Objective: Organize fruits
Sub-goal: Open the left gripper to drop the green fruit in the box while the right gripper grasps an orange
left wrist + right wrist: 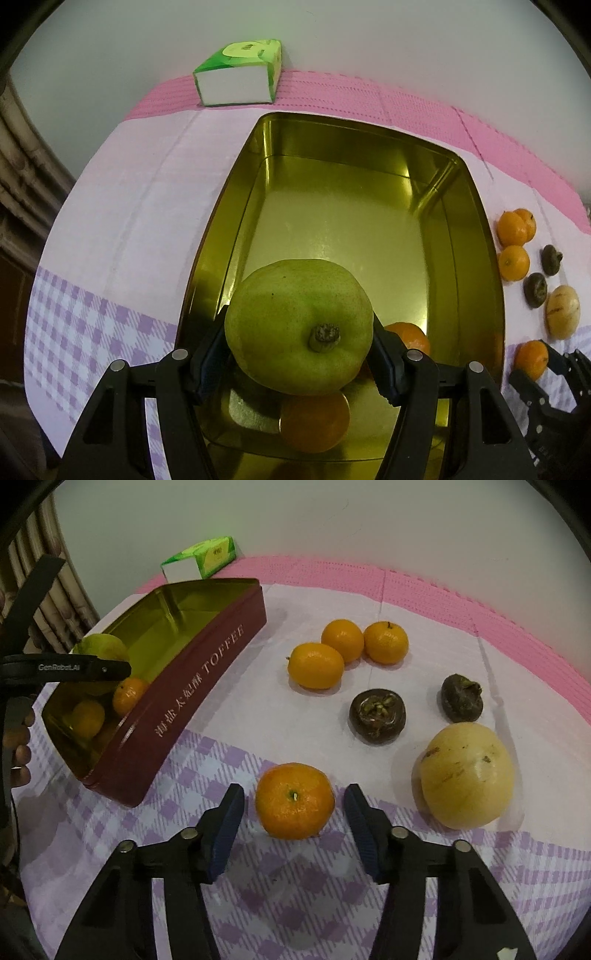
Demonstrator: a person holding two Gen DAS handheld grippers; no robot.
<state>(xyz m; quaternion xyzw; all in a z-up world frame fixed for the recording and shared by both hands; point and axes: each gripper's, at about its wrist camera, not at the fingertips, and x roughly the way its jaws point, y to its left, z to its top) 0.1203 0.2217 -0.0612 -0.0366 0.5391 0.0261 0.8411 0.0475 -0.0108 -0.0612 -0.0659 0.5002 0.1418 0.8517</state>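
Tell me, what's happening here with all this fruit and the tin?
A person is sorting fruit into a gold-lined toffee tin with a hand-held gripper in each hand. The left gripper grips a green pear over the tin, where two oranges already lie. The right gripper has its jaws either side of an orange on the tablecloth, not yet touching it. Three more oranges, two dark fruits and a pale yellow fruit wait on the cloth.

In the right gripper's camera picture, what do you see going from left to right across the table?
Toffee tin → orange between the right gripper's fingers → round dark fruit → big pale yellow fruit.
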